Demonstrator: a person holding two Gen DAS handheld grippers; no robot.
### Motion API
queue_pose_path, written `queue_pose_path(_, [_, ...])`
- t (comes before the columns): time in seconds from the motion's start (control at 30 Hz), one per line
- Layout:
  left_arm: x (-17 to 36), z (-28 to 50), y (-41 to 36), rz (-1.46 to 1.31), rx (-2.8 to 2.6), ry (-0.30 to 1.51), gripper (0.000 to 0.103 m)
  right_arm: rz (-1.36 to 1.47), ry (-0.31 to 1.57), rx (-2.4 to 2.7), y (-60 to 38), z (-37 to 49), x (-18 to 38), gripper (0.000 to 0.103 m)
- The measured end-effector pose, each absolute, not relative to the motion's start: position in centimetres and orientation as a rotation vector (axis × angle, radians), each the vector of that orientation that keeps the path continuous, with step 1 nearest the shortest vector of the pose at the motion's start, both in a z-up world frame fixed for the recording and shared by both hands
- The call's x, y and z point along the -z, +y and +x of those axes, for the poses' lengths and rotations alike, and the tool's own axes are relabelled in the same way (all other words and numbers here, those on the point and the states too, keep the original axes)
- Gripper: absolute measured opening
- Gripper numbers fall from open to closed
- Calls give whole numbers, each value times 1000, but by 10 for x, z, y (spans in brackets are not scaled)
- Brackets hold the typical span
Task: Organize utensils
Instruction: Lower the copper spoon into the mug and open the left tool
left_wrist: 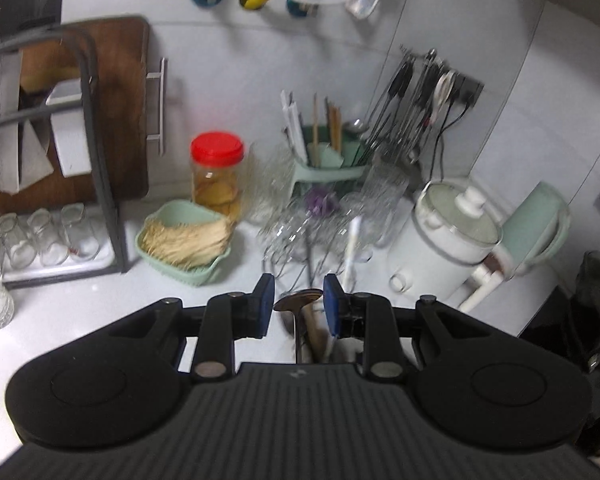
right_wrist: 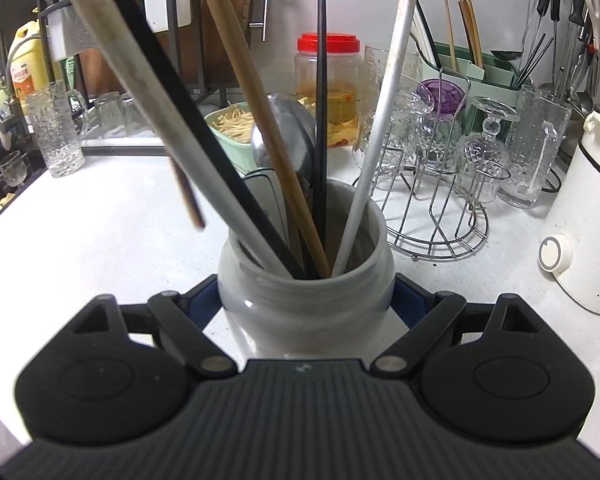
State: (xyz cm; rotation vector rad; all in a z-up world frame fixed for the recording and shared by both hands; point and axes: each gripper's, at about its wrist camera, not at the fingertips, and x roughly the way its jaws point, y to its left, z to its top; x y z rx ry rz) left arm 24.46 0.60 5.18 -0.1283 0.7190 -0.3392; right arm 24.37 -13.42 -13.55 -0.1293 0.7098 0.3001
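Nearest the right wrist camera, the right gripper (right_wrist: pixel 306 300) clasps a glossy grey ceramic jar (right_wrist: pixel 304 304), its blue pads pressed against the round shoulders on either side. The jar stands on the speckled white worktop (right_wrist: pixel 100 220) and holds the utensils: a matte black chopstick (right_wrist: pixel 321 120) upright in the middle, a smooth white stick (right_wrist: pixel 380 120) leaning to the gripper's right, a wooden handle (right_wrist: pixel 256 120) and a pale worn handle (right_wrist: pixel 148 92) slanting left, and a dull metal spoon bowl (right_wrist: pixel 288 136) behind them.

Ahead to the right stands a wire rack (right_wrist: pixel 436 216) carrying cut-glass cups. Far left stands a yellow bottle (right_wrist: pixel 26 68) whose orange label cannot be read.

In the left wrist view, blurred, the left gripper (left_wrist: pixel 299 304) stands narrowly parted and empty, its blue pads clear of the spoon (left_wrist: pixel 298 300) and handles showing in the gap below. Ahead of it stand a red-lidded plastic jar (left_wrist: pixel 217 172), a mint basket (left_wrist: pixel 184 240) of pale thin sticks, and a mint utensil caddy (left_wrist: pixel 328 168).
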Motion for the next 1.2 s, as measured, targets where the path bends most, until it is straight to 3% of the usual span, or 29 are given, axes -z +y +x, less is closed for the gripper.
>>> queue_pose_path(0.23, [-73,246,-8,-108,379,693,30,-127,707,-304,-131,249,136,91])
queue_pose_path(0.53, [-53,265,-26,-55,398,715,29,-126,707,-306,-125,255,137,91])
queue_pose_path(0.63, [-43,273,-33,-20,411,729,22,-127,706,-311,-124,256,137,91])
queue_pose_path(0.83, [-27,291,-44,12,442,810,17,-130,709,-324,-124,258,137,91])
queue_pose_path(1.2, [12,317,-58,54,452,1035,17,-131,704,-344,-126,262,139,91])
